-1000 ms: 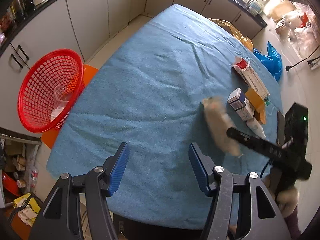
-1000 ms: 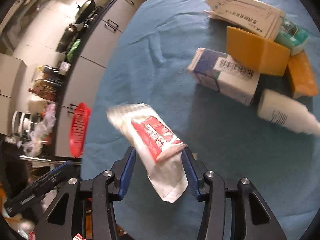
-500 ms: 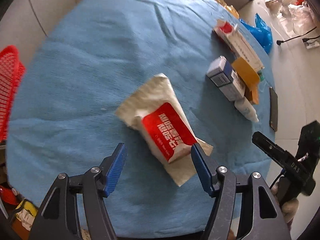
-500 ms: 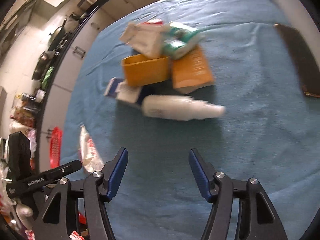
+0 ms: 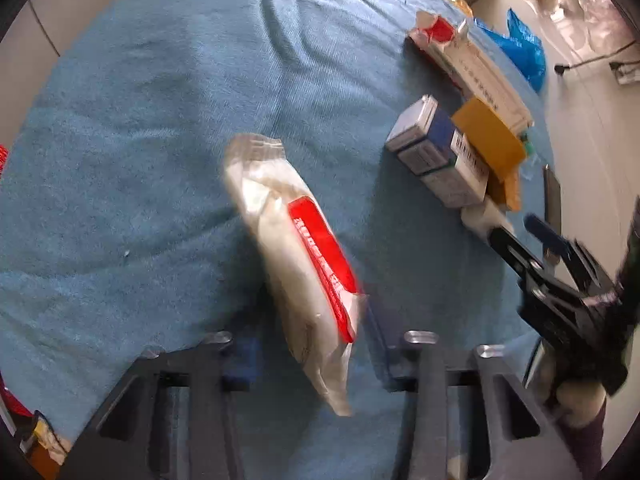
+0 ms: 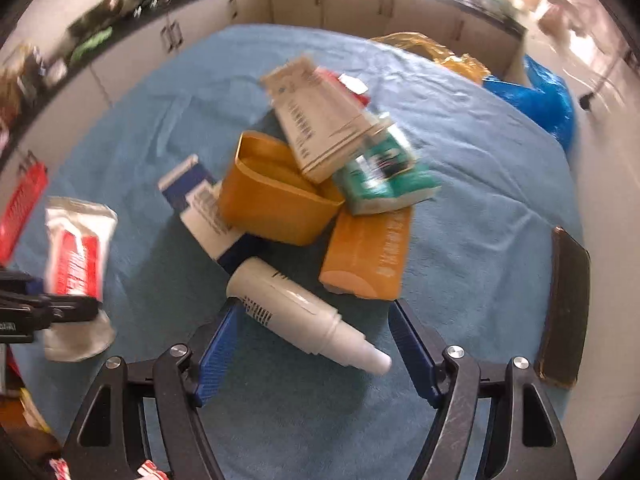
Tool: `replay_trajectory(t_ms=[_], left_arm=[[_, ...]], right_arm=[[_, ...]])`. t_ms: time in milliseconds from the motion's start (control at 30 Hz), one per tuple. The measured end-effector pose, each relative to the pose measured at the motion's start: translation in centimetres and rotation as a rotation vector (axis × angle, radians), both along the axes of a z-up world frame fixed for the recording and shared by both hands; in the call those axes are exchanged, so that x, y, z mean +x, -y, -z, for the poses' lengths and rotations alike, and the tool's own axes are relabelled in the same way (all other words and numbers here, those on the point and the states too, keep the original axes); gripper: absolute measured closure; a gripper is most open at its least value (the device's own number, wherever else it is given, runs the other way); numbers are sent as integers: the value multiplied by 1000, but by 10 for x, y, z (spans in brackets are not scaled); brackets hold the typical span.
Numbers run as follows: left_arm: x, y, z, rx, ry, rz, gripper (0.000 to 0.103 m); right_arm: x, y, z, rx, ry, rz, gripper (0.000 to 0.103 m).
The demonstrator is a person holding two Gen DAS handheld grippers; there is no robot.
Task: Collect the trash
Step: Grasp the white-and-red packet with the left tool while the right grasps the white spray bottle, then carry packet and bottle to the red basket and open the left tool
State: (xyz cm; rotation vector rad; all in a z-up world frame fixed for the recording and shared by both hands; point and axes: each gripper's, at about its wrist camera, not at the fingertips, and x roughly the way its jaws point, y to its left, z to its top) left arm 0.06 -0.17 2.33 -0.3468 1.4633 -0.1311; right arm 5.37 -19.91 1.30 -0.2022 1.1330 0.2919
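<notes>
A white tissue pack with a red label (image 5: 298, 264) lies on the blue cloth, its near end between the jaws of my left gripper (image 5: 312, 354); the jaws are wide apart and do not touch it. It also shows in the right wrist view (image 6: 74, 252). My right gripper (image 6: 312, 344) is open with a white tube-shaped bottle (image 6: 304, 312) lying between its fingers, untouched. Behind the bottle is a pile of boxes: blue-white (image 6: 200, 208), yellow open (image 6: 272, 196), orange (image 6: 368, 256), green (image 6: 384, 180), long white (image 6: 316, 120).
A dark phone (image 6: 564, 308) lies at the table's right edge. A red basket (image 6: 20, 204) hangs off the left side. Blue (image 6: 536, 96) and yellow (image 6: 432, 52) plastic bags sit beyond the far edge. Cabinets line the back.
My left gripper has closed in on the tissue pack, which the right gripper let go a second ago. My right gripper has swung over to the white bottle and the box pile.
</notes>
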Motion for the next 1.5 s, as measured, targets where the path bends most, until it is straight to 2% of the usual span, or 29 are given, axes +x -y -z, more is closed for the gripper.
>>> replay_trajectory(t_ms=[33,67,100,167,267,333,467,633,767,900,967,1033,1067,1167,1300,1500], left_arm=[[-2,-3,-3,1,8,-7,63],[-5,-7,-7,3,17,-7,64],[-7,-11,-11,2,24,-8,64],[-13,-17,-17,-6,35,-12,65],[-21,-27,-27,-14,52,-17,65],[-24,-31,-29,-5,61,-17,64],[-28,-38,-19,40,52,-29,64],[-30,-52,-10,45,32,-48,63],[-26,-56,-3,18,14,-66,61],[-25,-64,2,-35,6,-99,60],[-25,-69,3,-59,2,-116,60],[-27,-77,0,-53,12,-143,63],[-28,-81,-3,-51,27,-152,65],[-33,-91,-18,-42,96,-176,66],[-44,-115,-45,-32,178,-212,66],[-67,-159,-74,8,247,-260,65]], right_arm=[[2,-2,5,-2,-15,-7,24],[4,-4,8,4,-34,-8,34],[6,-3,12,28,-75,-3,58],[6,0,14,96,-142,28,70],[2,4,16,276,-278,46,70],[-5,0,17,302,-306,46,70],[-23,-13,20,252,-274,48,70],[-30,-22,16,206,-242,83,66],[-35,-18,15,283,-240,156,50],[-34,-24,13,265,-237,184,47],[-33,-27,13,241,-243,195,47],[-27,-32,13,202,-246,207,65],[-26,-31,12,190,-250,209,70],[-33,-33,4,230,-260,206,70],[-45,-42,-11,225,-243,175,71],[-54,-75,-34,257,-236,127,70]])
